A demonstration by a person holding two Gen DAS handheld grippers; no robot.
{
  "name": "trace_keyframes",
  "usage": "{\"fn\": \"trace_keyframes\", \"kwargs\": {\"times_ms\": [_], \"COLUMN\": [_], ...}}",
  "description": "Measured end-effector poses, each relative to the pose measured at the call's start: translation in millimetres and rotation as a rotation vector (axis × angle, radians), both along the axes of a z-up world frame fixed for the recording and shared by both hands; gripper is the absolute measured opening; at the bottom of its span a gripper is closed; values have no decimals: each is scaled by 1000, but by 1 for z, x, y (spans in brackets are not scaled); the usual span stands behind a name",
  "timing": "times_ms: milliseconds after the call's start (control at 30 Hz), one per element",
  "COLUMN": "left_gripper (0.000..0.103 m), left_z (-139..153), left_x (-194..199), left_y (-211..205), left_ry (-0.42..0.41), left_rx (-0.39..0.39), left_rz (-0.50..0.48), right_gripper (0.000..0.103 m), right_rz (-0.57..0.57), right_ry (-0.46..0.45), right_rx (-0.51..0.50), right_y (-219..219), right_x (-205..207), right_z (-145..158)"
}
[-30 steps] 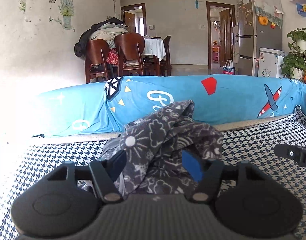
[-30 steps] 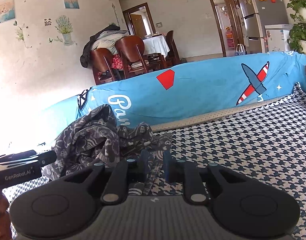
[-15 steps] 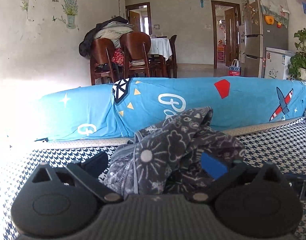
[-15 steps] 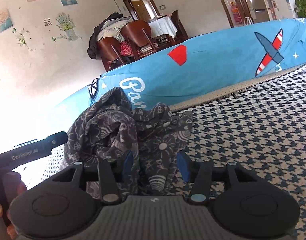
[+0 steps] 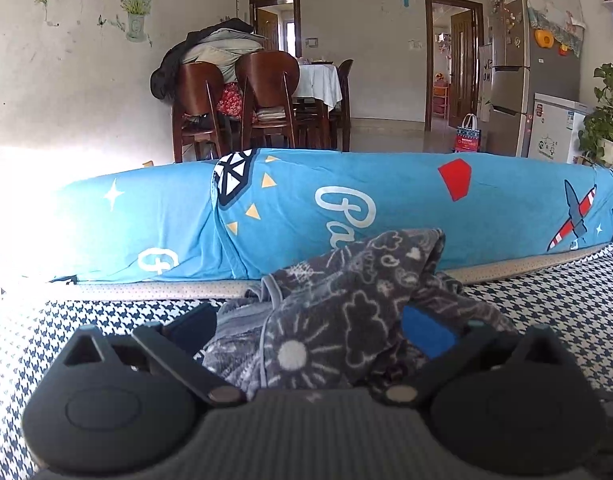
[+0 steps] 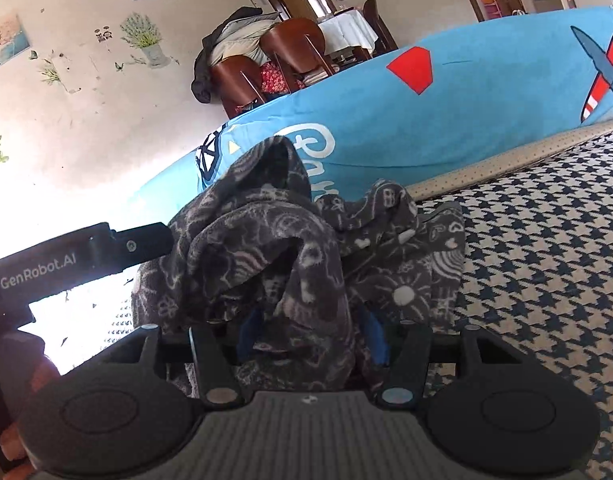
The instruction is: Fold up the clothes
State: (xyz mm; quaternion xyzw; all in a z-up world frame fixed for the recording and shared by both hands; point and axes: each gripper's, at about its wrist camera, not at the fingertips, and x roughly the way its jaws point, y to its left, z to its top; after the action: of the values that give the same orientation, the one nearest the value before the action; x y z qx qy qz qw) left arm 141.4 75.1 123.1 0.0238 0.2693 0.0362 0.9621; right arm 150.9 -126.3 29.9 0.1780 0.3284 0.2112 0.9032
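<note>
A crumpled dark grey garment with a white flower and doodle print (image 5: 346, 312) lies in a heap on the houndstooth cover (image 5: 566, 300); it also shows in the right wrist view (image 6: 274, 240). My left gripper (image 5: 310, 328) is open wide, its blue-padded fingers on either side of the heap, with cloth between them. My right gripper (image 6: 312, 334) is open, its fingers around a hanging fold of the same garment. The left gripper's body (image 6: 78, 256) shows at the left of the right wrist view.
A rolled blue quilt with cartoon prints (image 5: 346, 208) lies along the far edge of the houndstooth cover (image 6: 546, 260). Behind it are wooden chairs (image 5: 266, 100) with piled clothes, a dining table, a fridge (image 5: 522, 60) and a potted plant (image 5: 606, 120).
Both grippers moved forward into the garment. The left jaws opened wider around the heap. The right jaws went from nearly shut to open, with cloth now between the fingers.
</note>
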Motion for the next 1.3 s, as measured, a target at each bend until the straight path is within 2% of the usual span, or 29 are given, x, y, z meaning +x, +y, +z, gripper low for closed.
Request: {"fn": "trace_keyframes", "kwargs": {"times_ms": [33,100,133,167,200,333,400,500,633,733,900,1000,1167,1300], "left_gripper": [103,103,102,99,91,83,76,75,73,76,89,91,99,103], "left_z": [-1,-2,-2,-1,0,7,13,20,25,26,21,19,17,17], "left_x": [1,0,-1,-2,-4,-13,-19,-27,-36,-42,-49,-53,-60,-64], "left_y": [0,1,2,3,5,14,21,31,32,27,7,-8,-31,-50], "left_ry": [0,1,0,-1,-2,-27,-45,-66,-81,-83,-72,-66,-77,-83], "left_rx": [13,27,25,22,20,0,-18,-42,-31,-31,-38,-51,-51,-55], "left_rz": [6,12,11,9,10,48,82,128,123,90,0,-69,-157,-221], "right_gripper": [35,22,19,18,17,15,14,14,14,14,19,19,25,35], "right_rz": [2,-7,-8,-8,-7,-25,-56,-118,-202,-246,-294,-306,-328,-365], "right_ry": [-4,-30,-51,-77,-102,-203,-244,-303,-366,-370,-227,-181,-141,-159], "right_rx": [-5,-32,-37,-34,-32,-34,-19,-5,-19,-47,-28,-34,-88,-99], "right_y": [5,13,14,15,15,10,-1,-23,-55,-77,-118,-134,-149,-159], "right_x": [1,-1,-3,-7,-10,-28,-36,-50,-71,-81,-81,-84,-93,-104], "right_z": [-1,1,4,9,13,35,49,68,88,96,84,78,74,77]}}
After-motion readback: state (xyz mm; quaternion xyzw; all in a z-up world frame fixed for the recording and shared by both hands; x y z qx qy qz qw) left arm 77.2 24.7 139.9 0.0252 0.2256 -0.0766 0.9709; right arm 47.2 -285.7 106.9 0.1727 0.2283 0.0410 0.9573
